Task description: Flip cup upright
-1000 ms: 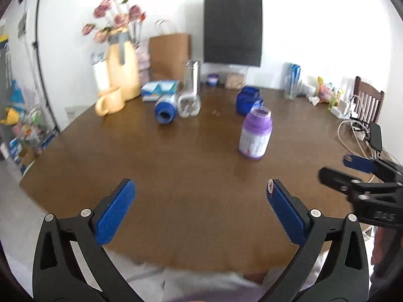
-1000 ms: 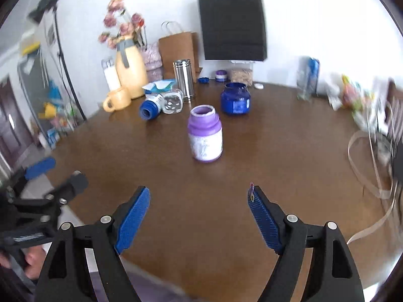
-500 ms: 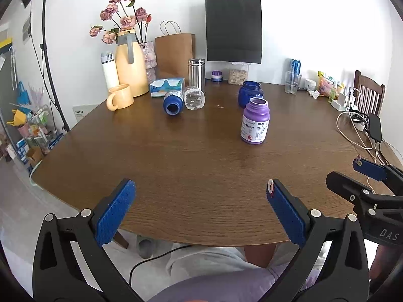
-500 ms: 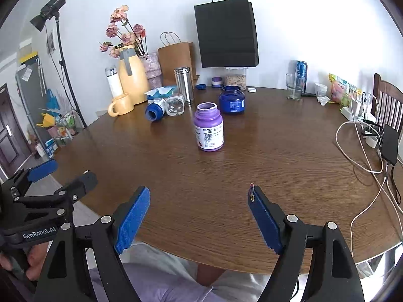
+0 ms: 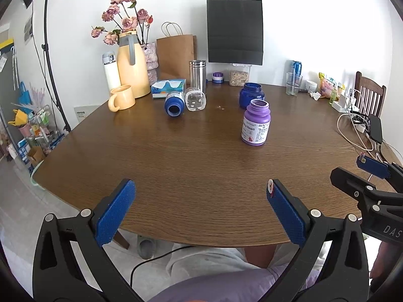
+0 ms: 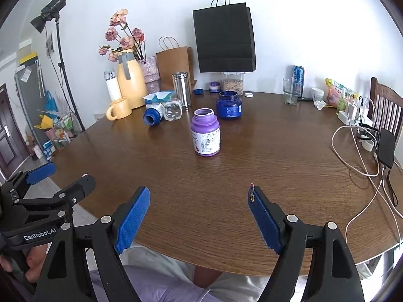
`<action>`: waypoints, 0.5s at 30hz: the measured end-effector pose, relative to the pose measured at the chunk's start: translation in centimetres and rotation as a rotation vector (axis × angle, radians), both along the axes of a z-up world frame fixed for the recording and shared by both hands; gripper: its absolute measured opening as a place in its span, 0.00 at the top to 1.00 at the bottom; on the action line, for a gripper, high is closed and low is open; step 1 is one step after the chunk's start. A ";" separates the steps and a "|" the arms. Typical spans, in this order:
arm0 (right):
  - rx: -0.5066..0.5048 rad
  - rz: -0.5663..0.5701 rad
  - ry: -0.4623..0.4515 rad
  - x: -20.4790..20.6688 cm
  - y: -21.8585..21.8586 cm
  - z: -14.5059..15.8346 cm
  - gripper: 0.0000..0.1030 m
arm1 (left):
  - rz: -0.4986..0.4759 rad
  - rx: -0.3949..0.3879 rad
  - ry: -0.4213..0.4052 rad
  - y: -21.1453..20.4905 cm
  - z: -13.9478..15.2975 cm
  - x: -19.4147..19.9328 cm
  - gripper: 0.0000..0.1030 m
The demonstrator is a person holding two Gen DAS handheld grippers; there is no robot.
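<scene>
Two containers lie on their sides at the far left of the round wooden table: a blue cup with its mouth towards me, and a clear jar touching its right side. The right wrist view shows the same blue cup and clear jar. My left gripper is open over the near table edge, far from both. My right gripper is open too, holding nothing.
A purple jar stands upright mid-table, with a dark blue jar behind it. A yellow mug, thermos, steel tumbler, tissue box and bags line the back. Cables and a power bank lie at the right. A person's lap is below.
Both grippers have drawn back from over the table to its near edge, bringing the edge and the person's lap into view. In the last half second they barely moved. Both stayed open.
</scene>
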State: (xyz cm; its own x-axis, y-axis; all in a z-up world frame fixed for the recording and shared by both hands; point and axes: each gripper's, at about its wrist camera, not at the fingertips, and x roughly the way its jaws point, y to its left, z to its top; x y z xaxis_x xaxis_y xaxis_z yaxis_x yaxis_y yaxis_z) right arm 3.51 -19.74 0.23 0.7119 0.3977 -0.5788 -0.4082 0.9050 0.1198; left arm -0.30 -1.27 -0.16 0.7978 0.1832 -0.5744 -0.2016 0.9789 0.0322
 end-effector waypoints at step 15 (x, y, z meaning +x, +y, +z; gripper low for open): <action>-0.001 -0.005 -0.001 0.1 -0.2 -0.1 0.19 | -0.001 0.008 0.000 0.0 0.1 -0.1 0.00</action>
